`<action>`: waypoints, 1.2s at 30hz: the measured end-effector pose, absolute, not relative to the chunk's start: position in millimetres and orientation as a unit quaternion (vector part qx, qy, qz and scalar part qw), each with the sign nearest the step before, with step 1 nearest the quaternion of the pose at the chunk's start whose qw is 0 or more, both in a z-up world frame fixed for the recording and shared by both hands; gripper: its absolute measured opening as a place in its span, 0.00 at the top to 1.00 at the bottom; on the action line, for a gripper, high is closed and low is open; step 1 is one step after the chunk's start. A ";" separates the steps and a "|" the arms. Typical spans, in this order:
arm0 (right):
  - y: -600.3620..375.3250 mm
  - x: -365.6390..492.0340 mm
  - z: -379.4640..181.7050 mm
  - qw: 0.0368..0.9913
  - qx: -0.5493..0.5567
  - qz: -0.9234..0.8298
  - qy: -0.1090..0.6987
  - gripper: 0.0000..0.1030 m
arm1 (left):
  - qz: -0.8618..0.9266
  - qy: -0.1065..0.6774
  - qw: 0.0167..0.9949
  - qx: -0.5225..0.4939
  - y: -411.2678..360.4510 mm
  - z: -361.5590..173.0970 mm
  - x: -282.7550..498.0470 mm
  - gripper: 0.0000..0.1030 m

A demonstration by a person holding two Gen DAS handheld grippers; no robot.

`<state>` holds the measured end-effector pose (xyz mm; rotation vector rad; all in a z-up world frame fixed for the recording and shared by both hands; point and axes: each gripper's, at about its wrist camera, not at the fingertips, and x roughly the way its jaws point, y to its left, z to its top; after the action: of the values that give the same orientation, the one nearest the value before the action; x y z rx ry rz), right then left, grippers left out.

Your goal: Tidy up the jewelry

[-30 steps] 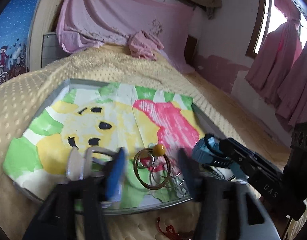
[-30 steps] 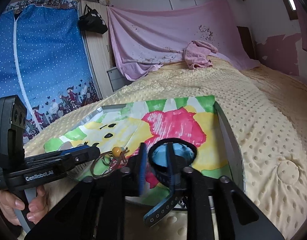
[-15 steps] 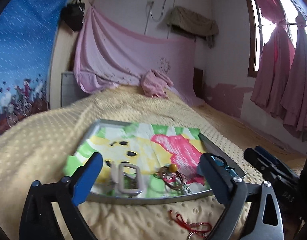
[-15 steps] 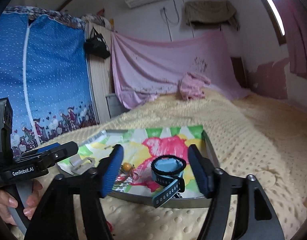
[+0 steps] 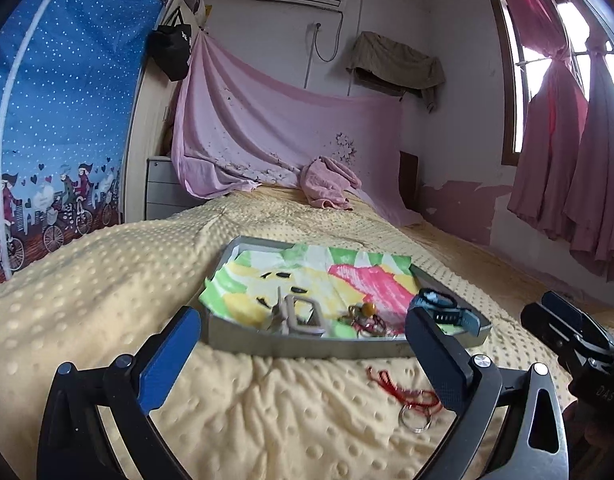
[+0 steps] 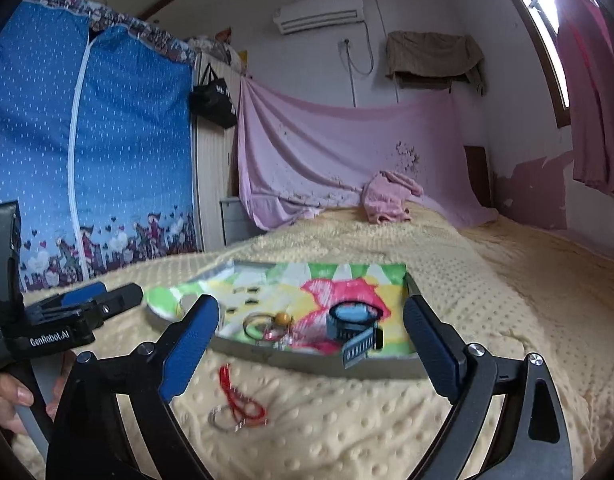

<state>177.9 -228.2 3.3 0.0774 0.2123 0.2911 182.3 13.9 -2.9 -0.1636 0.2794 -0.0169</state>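
A grey tray (image 5: pixel 307 347) lined with a bright painted cloth (image 5: pixel 307 268) lies on the yellow bedspread. In it are a blue watch (image 5: pixel 443 313) at the right, thin bangles with an orange bead (image 5: pixel 365 314) in the middle and a pale buckle-like piece (image 5: pixel 299 315) at the left. A red cord with a metal ring (image 5: pixel 407 398) lies on the blanket in front of the tray. My left gripper (image 5: pixel 303 320) is wide open and empty, short of the tray. My right gripper (image 6: pixel 311 306) is still opening, nothing between its fingers. The watch (image 6: pixel 353 320) and the cord (image 6: pixel 237 400) lie ahead of it.
The dotted yellow bedspread (image 5: pixel 107 280) covers the whole bed. A pink towel (image 5: pixel 331 188) lies at the far end under a hung pink sheet. A grey drawer unit (image 5: pixel 163 188) and a blue dotted fabric wardrobe (image 5: pixel 59 120) stand at the left, pink curtains (image 5: pixel 567 180) at the right.
Both grippers have drawn back from the tray and opened. The right one let go of the blue watch, the left one of the pale piece; both things now rest in the tray.
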 end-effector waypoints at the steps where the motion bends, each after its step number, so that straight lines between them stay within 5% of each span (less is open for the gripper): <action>1: -227.7 177.8 1.8 0.983 0.038 0.145 0.110 0.12 | -0.008 0.140 0.987 -0.082 14.7 -4.5 180.2 0.00; 20: -224.3 197.3 -35.1 0.960 0.037 0.168 0.220 0.12 | -0.070 0.246 0.962 -0.091 19.4 -33.6 188.4 0.00; 24: -224.3 203.2 -40.2 0.955 0.044 0.177 0.234 0.21 | -0.093 0.253 0.960 -0.081 13.5 -34.5 190.6 0.01; 29: -224.3 209.0 -44.9 0.948 0.052 0.189 0.249 0.40 | -0.126 0.262 0.954 -0.073 6.4 -35.8 193.7 0.13; 36: -213.8 214.4 -50.1 0.940 0.040 0.208 0.267 0.64 | -0.185 0.286 0.938 -0.067 -4.8 -41.3 201.8 0.51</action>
<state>214.4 -213.8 -50.1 0.0821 0.5439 0.4255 201.8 -4.8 -41.3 -0.1372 0.5842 -0.3774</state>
